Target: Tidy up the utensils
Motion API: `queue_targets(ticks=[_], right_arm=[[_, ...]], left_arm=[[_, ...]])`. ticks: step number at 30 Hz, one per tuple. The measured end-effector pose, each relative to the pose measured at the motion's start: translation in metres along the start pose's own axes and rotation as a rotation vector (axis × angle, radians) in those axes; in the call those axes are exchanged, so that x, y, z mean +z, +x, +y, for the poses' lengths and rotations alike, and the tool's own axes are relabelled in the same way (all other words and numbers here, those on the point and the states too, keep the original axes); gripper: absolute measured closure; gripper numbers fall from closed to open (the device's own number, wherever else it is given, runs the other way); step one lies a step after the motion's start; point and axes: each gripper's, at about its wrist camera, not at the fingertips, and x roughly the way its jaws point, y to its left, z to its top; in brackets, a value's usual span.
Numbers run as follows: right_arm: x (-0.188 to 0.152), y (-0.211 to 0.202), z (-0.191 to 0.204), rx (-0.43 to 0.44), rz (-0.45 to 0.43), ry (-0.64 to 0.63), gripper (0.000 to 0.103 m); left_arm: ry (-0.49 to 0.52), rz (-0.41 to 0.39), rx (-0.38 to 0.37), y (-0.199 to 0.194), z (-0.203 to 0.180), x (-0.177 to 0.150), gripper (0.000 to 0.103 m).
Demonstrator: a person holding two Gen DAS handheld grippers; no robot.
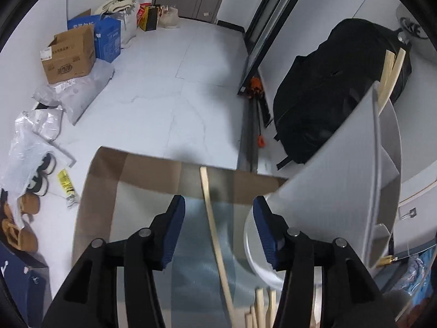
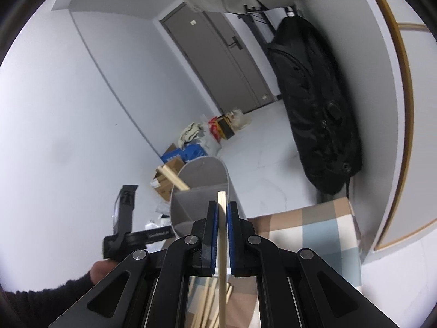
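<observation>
My right claw (image 2: 221,213) was clamped on one chopstick (image 2: 221,235), tip aimed at the grey holder (image 2: 202,188); it could've swivelled in the pads and missed the slot. Left claw (image 1: 218,229) hung open over one chopstick on the bench (image 1: 215,235). Two sticks already stood in the holder, and a few more loose ones that I couldn't count.

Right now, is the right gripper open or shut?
Shut on a chopstick: the right gripper has both blue pads pressed against the stick, which runs up between them.
</observation>
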Motion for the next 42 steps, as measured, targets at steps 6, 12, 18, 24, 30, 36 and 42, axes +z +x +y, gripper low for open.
queue_targets(ticks=[6,12,18,24,30,36,42], right_arm=[[-0.001,0.008,0.002,0.005,0.026,-0.003,0.097],[-0.002,0.014,0.008,-0.004,0.033,-0.044,0.097],[-0.010,0.016,0.009,-0.010,0.041,-0.036,0.097],[-0.012,0.017,0.009,-0.012,0.041,-0.046,0.097],[-0.015,0.018,0.010,-0.010,0.046,-0.049,0.097],[-0.016,0.016,0.011,-0.012,0.041,-0.057,0.097],[-0.016,0.015,0.011,-0.004,0.041,-0.046,0.097]], left_arm=[[0.009,-0.014,0.022,0.001,0.003,-0.008,0.057],[-0.046,-0.057,0.004,-0.002,0.012,-0.012,0.057],[-0.039,-0.049,0.036,0.012,0.009,0.000,0.059],[-0.058,0.025,0.066,0.030,0.016,-0.005,0.059],[0.050,0.029,0.160,0.026,0.006,-0.011,0.058],[0.110,0.045,0.192,0.019,0.005,-0.023,0.078],[0.151,0.081,0.183,0.010,0.001,-0.038,0.093]])
